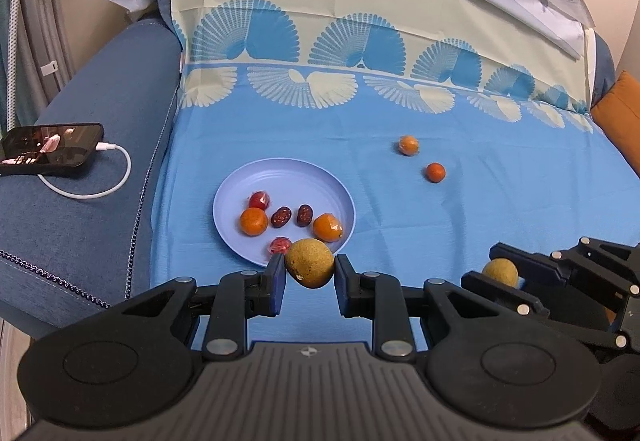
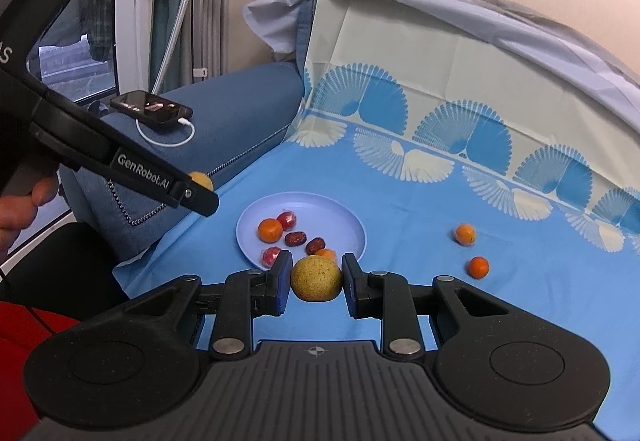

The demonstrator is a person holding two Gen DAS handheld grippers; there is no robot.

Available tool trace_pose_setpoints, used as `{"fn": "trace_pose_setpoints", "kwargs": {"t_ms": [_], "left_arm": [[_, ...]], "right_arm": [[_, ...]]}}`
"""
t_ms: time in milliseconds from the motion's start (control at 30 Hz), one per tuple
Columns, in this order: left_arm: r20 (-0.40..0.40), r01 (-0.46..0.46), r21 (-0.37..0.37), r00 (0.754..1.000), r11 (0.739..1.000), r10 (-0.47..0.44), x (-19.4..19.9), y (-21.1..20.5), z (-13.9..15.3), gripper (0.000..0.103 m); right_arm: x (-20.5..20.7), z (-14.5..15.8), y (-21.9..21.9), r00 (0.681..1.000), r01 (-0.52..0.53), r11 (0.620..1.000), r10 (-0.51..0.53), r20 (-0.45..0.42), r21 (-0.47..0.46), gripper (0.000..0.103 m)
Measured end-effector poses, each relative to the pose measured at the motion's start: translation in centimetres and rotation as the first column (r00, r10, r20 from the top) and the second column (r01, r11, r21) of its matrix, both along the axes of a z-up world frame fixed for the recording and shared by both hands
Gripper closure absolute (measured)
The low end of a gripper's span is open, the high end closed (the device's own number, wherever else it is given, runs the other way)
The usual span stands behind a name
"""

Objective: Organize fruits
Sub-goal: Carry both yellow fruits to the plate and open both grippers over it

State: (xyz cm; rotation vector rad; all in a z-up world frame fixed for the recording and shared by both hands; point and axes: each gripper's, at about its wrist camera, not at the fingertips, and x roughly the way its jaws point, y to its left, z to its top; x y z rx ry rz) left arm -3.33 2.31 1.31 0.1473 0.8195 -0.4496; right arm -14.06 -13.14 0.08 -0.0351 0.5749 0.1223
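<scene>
Crowding is the risk: each hand-held gripper, left (image 1: pixel 310 277) and right (image 2: pixel 316 277), clamps a round yellow-brown fruit (image 1: pixel 309 268) that could roll off the already full plate (image 1: pixel 320 181).

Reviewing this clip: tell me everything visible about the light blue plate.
The plate is round, pale lavender-blue, shallow with a raised rim, and looks like plastic. It lies flat on the blue patterned sheet, toward the sofa arm. On it lie two small oranges, two dark red dates and two red wrapped pieces, mostly on its near half. Neither gripper touches it; the left gripper holds a yellow-brown round fruit at its near rim.
</scene>
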Motion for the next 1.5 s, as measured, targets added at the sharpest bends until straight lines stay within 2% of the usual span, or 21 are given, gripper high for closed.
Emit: {"fn": "trace_pose_setpoints", "kwargs": {"t_ms": [433,667,800,933,1200,1500], "left_arm": [[-0.042,-0.026,-0.004,0.999,1.0,0.025,2.8,0.1,-1.0,0.075],[-0.049,-0.066,0.016,0.997,0.998,0.066,5.3,0.2,-1.5,0.075],[-0.054,-0.094,0.003,0.994,0.996,0.094,7.4,0.6,-1.7,0.075],[-0.051,-0.096,0.038,0.994,0.995,0.098,9.4,0.1,-2.4,0.075],[-0.117,-0.081,0.066,0.989,0.995,0.088,15.2,-2.3,-5.9,0.075],[-0.142,-0.085,0.116,0.985,0.99,0.101,21.4,-4.8,-9.6,0.075]], "right_arm": [[1.8,-1.6,0.0,0.998,-0.007,1.0,0.008,-0.055,0.011,0.075],[3.8,-2.2,0.0,0.998,-0.011,1.0,0.011,-0.054,-0.006,0.075],[6.3,-2.9,0.0,0.997,-0.017,0.999,0.019,-0.069,0.027,0.075],[9.1,-3.6,0.4,0.997,-0.043,0.999,0.044,-0.062,0.021,0.075],[16.1,-7.0,-0.4,0.99,-0.019,1.0,0.02,-0.137,0.007,0.075],[21.6,-10.2,-0.5,0.983,-0.089,0.995,0.08,-0.164,-0.047,0.075]]}}
